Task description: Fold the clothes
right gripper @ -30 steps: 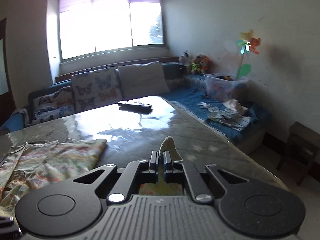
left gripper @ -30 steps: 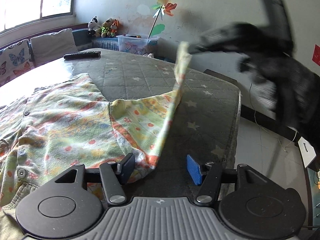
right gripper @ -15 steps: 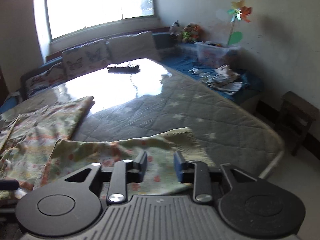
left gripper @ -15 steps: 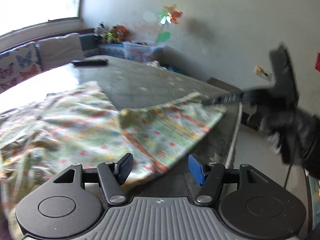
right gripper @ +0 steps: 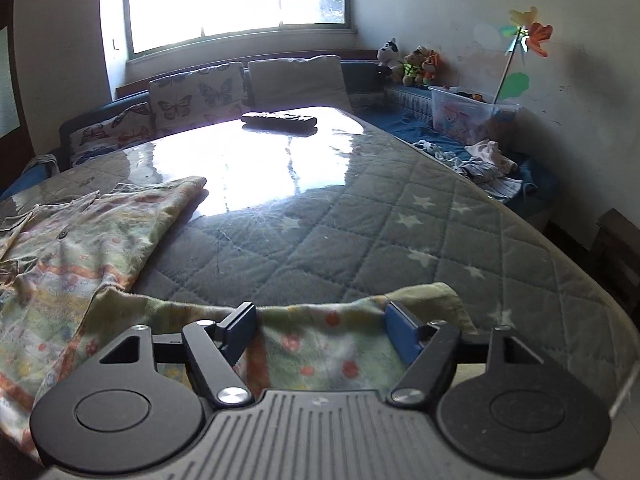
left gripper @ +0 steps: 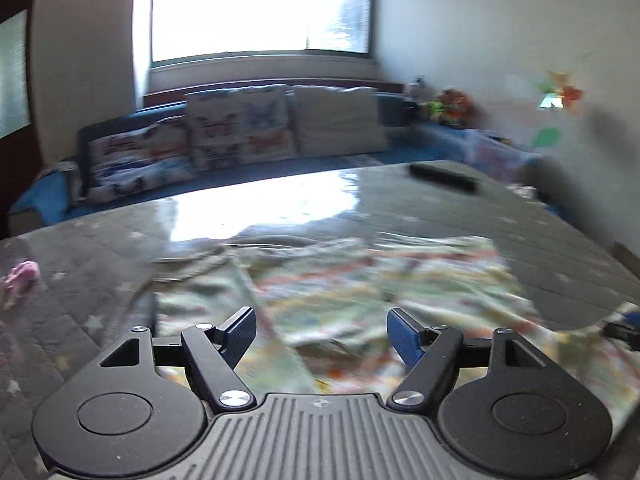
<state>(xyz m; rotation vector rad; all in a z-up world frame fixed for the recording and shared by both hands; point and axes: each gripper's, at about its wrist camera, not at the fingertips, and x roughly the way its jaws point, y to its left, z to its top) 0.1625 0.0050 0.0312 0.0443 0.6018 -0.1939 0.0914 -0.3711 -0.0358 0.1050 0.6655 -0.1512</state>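
Note:
A pale green floral shirt [right gripper: 76, 248] lies spread on the grey quilted table [right gripper: 360, 232]. One part of it reaches toward the table's near right edge under my right gripper [right gripper: 320, 330], which is open and holds nothing. In the left wrist view the shirt [left gripper: 380, 280] is blurred and lies flat just beyond my left gripper [left gripper: 320, 330], which is open and empty above the cloth. The tip of the right gripper [left gripper: 624, 328] shows at the far right of that view, at the cloth's edge.
A black remote [right gripper: 280, 120] lies at the far end of the table. A sofa with butterfly cushions [right gripper: 196, 98] runs behind it. A plastic toy box [right gripper: 468, 114] and loose clothes [right gripper: 484, 162] sit at the right. A small pink thing [left gripper: 20, 276] lies on the table's left.
My right gripper lowered the shirt's corner to the table and opened, letting it go. My left gripper stayed open and swung left to face the window; its view is motion-blurred.

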